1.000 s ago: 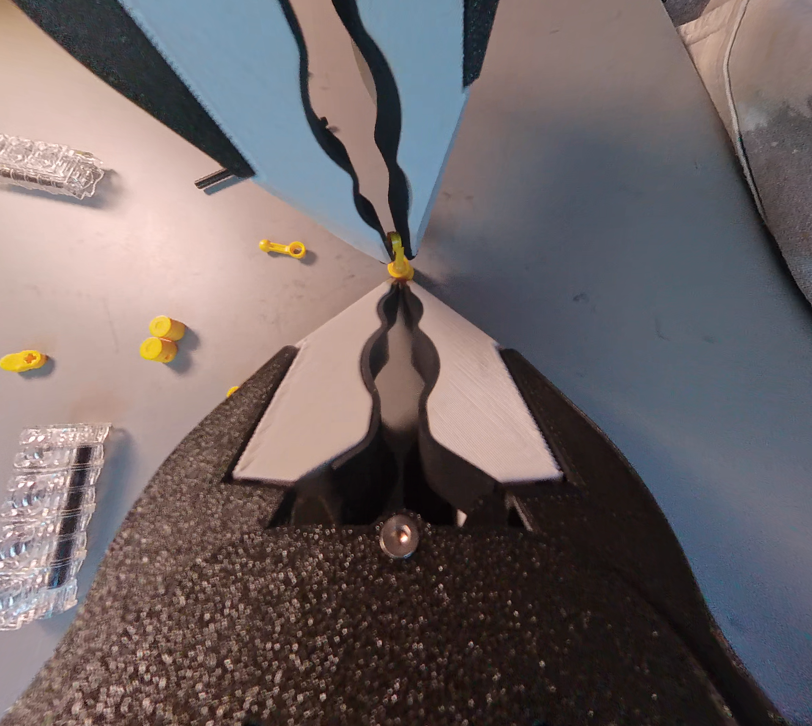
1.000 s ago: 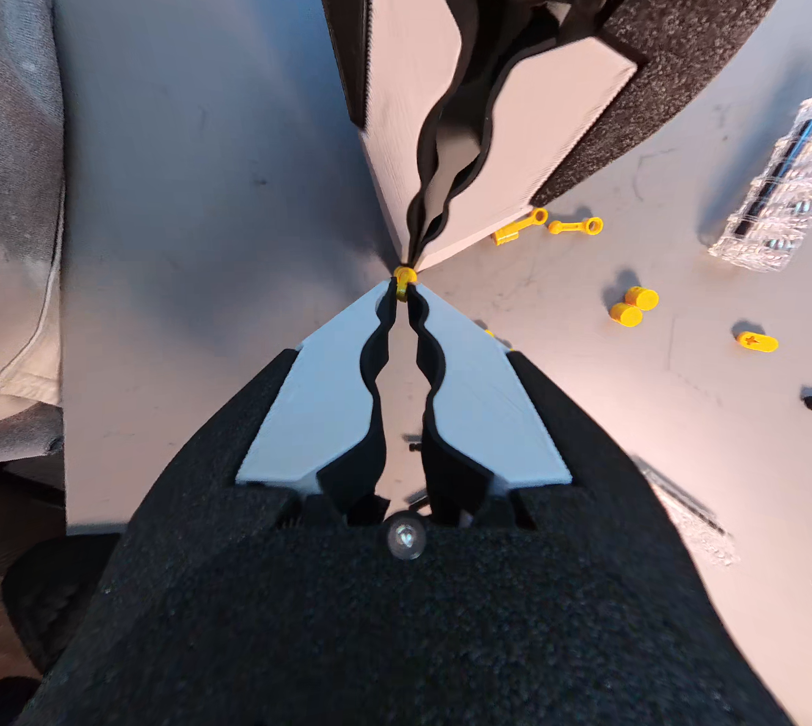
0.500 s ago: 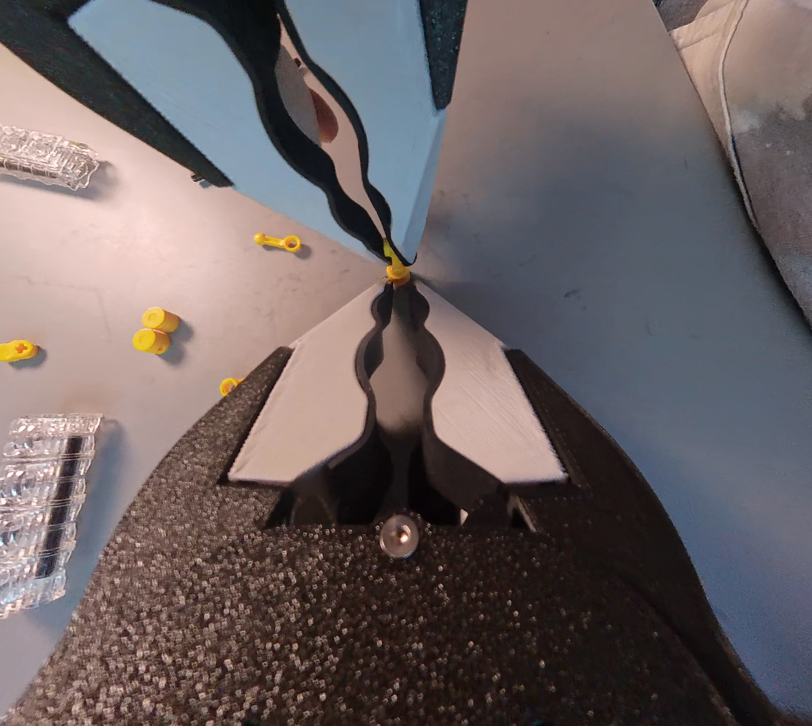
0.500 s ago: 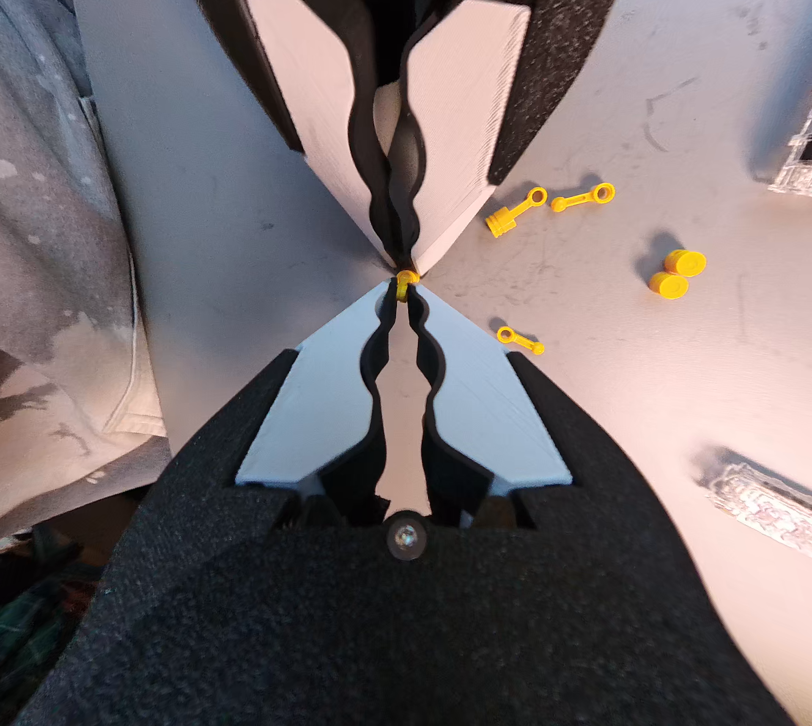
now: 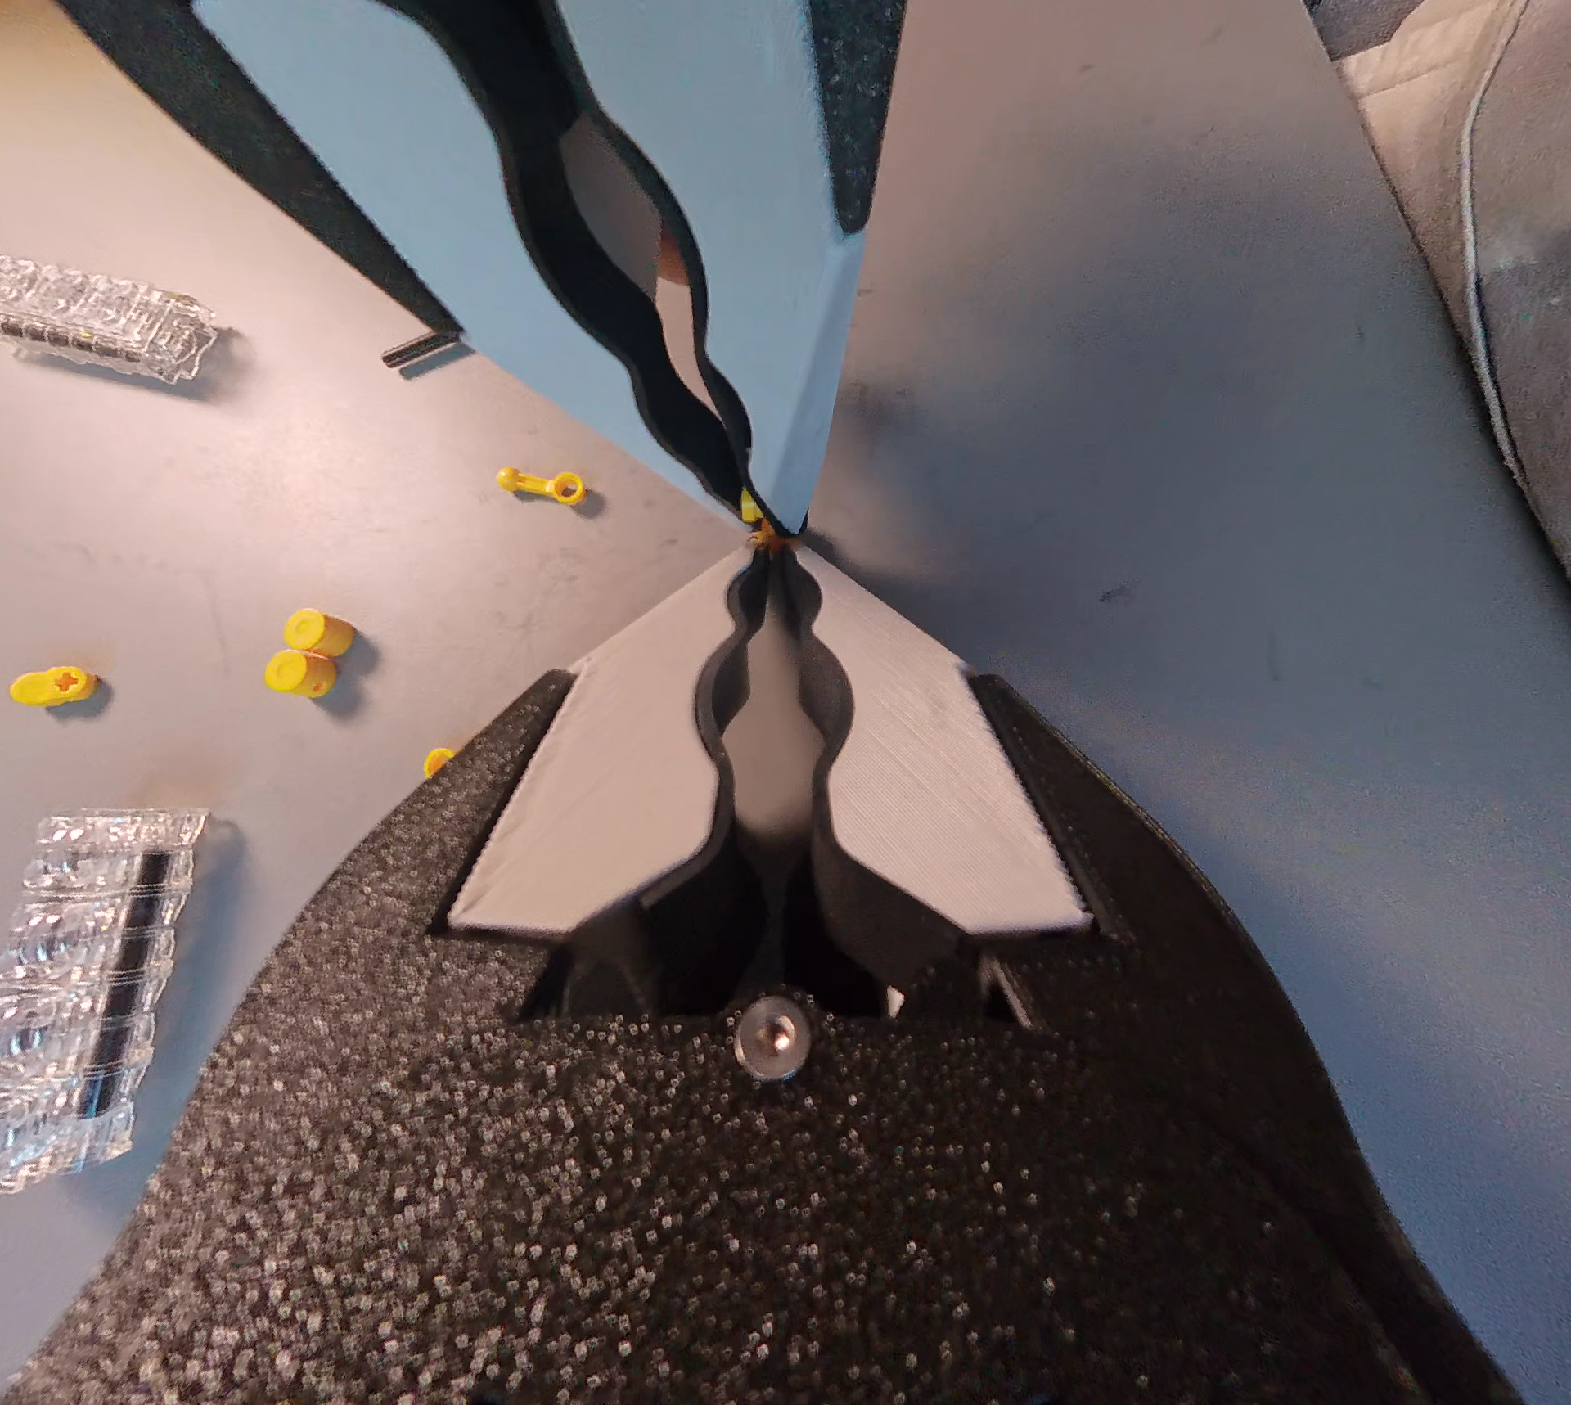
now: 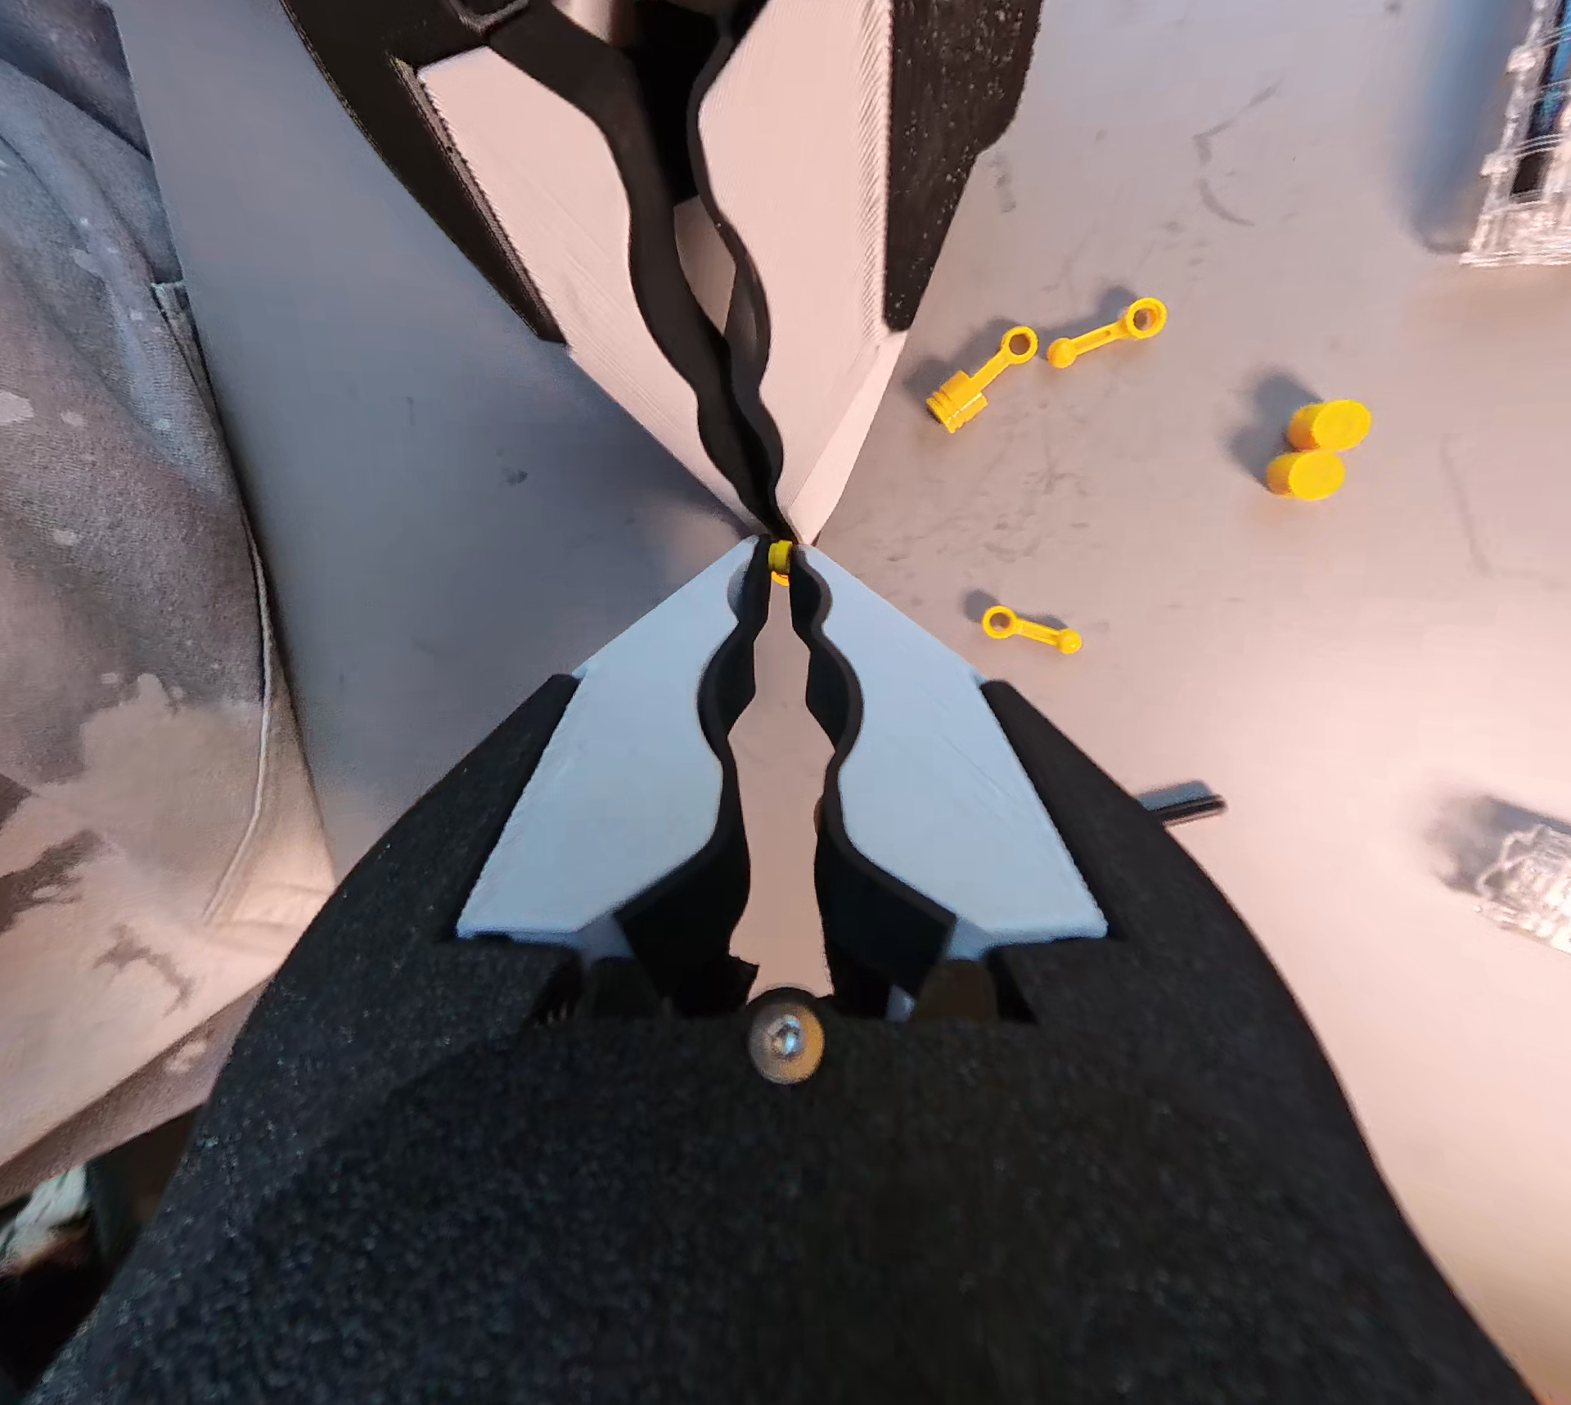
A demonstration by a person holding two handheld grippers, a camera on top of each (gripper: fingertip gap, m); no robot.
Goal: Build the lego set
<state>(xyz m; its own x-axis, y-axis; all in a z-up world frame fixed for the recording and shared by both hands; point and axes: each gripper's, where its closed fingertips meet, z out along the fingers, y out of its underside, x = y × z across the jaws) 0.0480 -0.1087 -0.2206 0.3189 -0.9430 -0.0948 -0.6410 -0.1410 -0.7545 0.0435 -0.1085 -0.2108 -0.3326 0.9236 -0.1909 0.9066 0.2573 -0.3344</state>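
1. The grey table point(image 5: 1190, 429) fills most of both views; a pale, stained cloth point(image 6: 110, 599) lies bunched along its edge on the side away from the loose parts.
2. The left gripper point(image 5: 769, 546) and the right gripper point(image 6: 778, 552) meet tip to tip above the table, each pointing straight at the other; both have their jaws drawn together at the tips.
3. 2 clear plastic blocks lie well off to the side; the larger clear block point(image 5: 81, 990) has a dark strip inside it, and the long clear block point(image 5: 102, 331) lies farther back.
4. A short black pin point(image 5: 421, 351) lies on the table near the right gripper's body.
5. 2 yellow cylinders point(image 6: 1318, 450) sit touching one another; a yellow piston with its rod point(image 6: 982, 382) lies just beside a loose yellow rod point(image 6: 1105, 335); another yellow rod point(image 6: 1030, 629) lies alone near the right gripper's tips; a flat yellow link point(image 5: 51, 686) lies apart from them.
6. A small yellow part point(image 6: 777, 558) is pinched at the meeting point; the right gripper is clamped on it, and a second sliver of yellow point(image 5: 748, 505) shows in that gripper's tips in the left wrist view; whether the left gripper grips the part or only touches it, I cannot tell.
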